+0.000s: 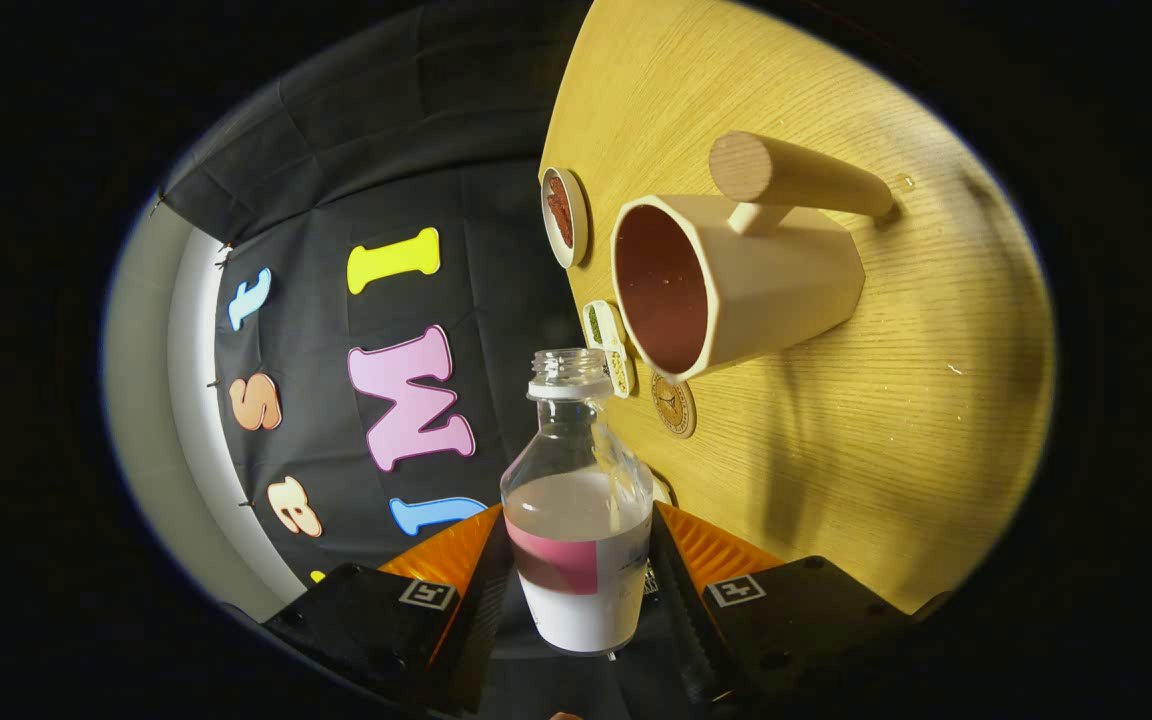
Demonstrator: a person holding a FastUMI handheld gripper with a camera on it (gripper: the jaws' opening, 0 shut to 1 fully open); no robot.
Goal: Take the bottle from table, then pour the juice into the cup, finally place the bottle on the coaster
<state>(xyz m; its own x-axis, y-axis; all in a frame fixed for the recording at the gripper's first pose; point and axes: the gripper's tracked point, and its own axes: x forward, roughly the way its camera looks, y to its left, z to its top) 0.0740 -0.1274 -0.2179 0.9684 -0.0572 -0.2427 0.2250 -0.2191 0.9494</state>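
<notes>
The gripper [576, 575] is clamped on the bottle [577, 510], both fingers squeezing its sides, cap off and a pale liquid sitting low inside (the whole view is rolled sideways). Just past the open neck, at about 1 o'clock, there's a small round coaster [674, 405] on the wooden table [896, 400], and a bit further the cream cup [726, 285] with its thick wooden handle. Further off at 12 o'clock sits a round dish [564, 215] with a reddish inside.
</notes>
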